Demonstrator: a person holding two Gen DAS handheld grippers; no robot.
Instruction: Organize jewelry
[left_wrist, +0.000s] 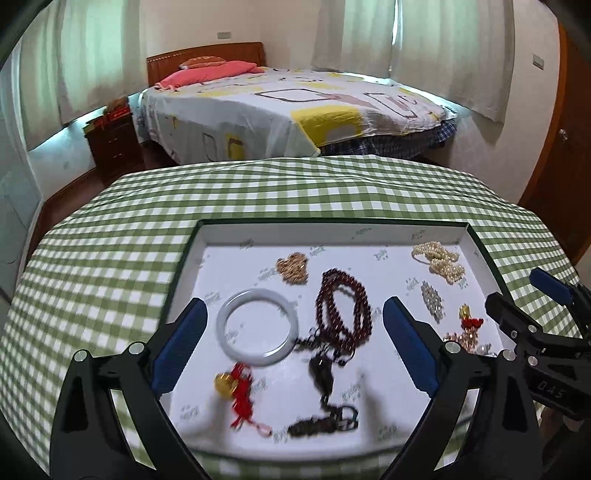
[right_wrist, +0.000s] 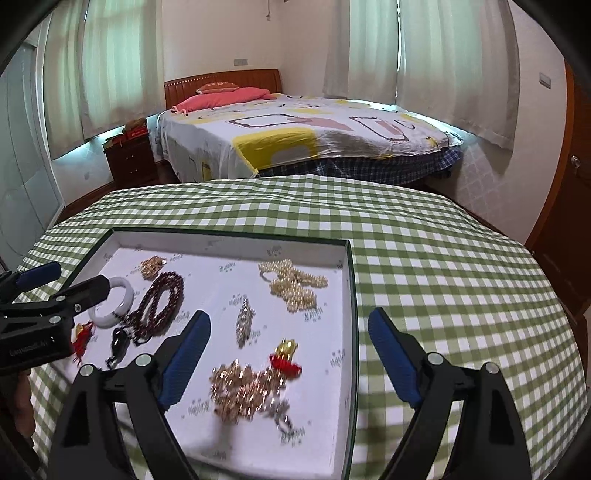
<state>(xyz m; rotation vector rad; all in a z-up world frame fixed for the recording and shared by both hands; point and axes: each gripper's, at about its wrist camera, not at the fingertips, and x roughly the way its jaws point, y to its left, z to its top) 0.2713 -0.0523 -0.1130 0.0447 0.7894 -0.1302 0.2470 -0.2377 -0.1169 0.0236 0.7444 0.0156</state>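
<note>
A shallow white tray (left_wrist: 332, 230) with a dark rim lies on the green checked tablecloth and holds several jewelry pieces. In the left wrist view my left gripper (left_wrist: 293, 328) is open and empty above a white jade bangle (left_wrist: 257, 327) and dark red bead strands (left_wrist: 343, 312). A gold charm with red tassel (left_wrist: 236, 387) lies near. In the right wrist view my right gripper (right_wrist: 286, 332) is open and empty above a gold chain heap (right_wrist: 243, 389) and a gold and red charm (right_wrist: 285, 356). Pearls (right_wrist: 293, 282) lie further back.
The tray's right wall (right_wrist: 351, 325) runs between my right fingers. The tablecloth (right_wrist: 443, 277) spreads right and behind the tray. A silver brooch (right_wrist: 244, 321) and a gold heart piece (left_wrist: 293, 267) lie in the tray. A bed (left_wrist: 295, 110) stands beyond the table.
</note>
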